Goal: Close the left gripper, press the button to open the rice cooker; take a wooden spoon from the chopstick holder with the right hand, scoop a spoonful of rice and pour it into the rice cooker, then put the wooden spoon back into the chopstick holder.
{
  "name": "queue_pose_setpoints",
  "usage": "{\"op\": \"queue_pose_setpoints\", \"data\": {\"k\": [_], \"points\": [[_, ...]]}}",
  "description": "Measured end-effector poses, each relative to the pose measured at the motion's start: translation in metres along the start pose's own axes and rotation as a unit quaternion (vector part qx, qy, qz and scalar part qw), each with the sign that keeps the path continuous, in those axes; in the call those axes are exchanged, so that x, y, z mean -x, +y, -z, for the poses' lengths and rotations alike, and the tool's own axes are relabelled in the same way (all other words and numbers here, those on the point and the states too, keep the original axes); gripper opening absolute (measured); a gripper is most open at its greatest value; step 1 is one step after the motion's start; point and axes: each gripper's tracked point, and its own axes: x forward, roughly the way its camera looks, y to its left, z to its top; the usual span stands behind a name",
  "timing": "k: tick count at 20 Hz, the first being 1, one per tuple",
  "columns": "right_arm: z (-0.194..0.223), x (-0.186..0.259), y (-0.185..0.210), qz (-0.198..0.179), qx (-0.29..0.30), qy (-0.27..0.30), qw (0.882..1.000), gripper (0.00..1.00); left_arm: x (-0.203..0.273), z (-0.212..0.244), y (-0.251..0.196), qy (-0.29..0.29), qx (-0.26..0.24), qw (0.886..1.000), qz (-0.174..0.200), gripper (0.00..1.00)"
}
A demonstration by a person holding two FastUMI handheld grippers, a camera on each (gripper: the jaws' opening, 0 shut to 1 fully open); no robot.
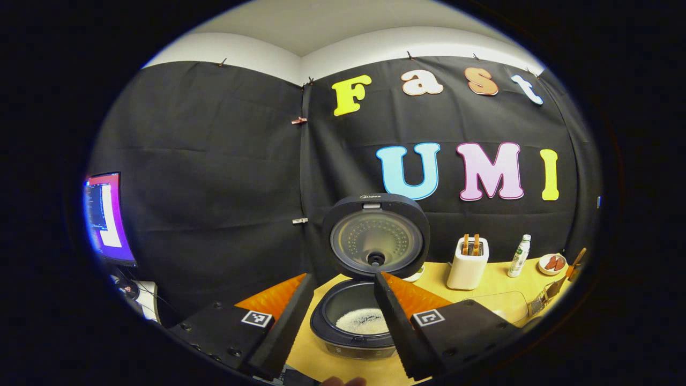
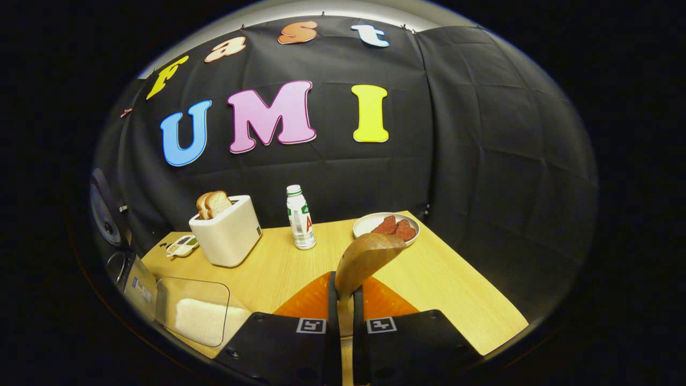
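Wooden surface (image 2: pixel 429 279) carries everything. Rice cooker (image 1: pixel 356 321) is the biggest item, lid (image 1: pixel 375 236) standing upright and open, white rice visible in the pot; in the left gripper view it sits dead centre, between the spread fingers of the left gripper (image 1: pixel 340 316), which is wide open and holds nothing. A monitor (image 1: pixel 104 217) glows at 9 o'clock, off the surface.

In the right gripper view, white toaster (image 2: pixel 228 230) with two bread slices stands at 10 o'clock, clear rice container (image 2: pixel 195 311) at 8 o'clock with rice in its bottom, near the surface edge. Small bottle (image 2: pixel 300 217) stands upright at 12 o'clock, just right of the toaster. Plate (image 2: pixel 370 222) with reddish pieces at 1 o'clock, partly blocked by the spoon bowl. Small dish (image 2: pixel 182 245) left of the toaster.

Right gripper (image 2: pixel 343 300) is clamped on the wooden spoon (image 2: pixel 364 260), handle between both fingers, bowl pointing up and forward above the surface.
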Motion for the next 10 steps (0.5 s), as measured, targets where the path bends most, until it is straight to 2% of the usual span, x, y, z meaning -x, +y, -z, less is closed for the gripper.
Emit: {"op": "queue_pose_setpoints", "data": {"k": [5,10], "points": [[-0.049,0.024,0.017,0.001,0.000,-0.051,0.999,0.12,-0.007,0.004,0.010,-0.001,0.015,1.000,0.007,0.81],[-0.079,0.047,0.081,-0.048,-0.018,-0.072,0.996,0.12,-0.017,0.003,0.027,-0.009,0.018,1.000,0.014,0.81]]}}
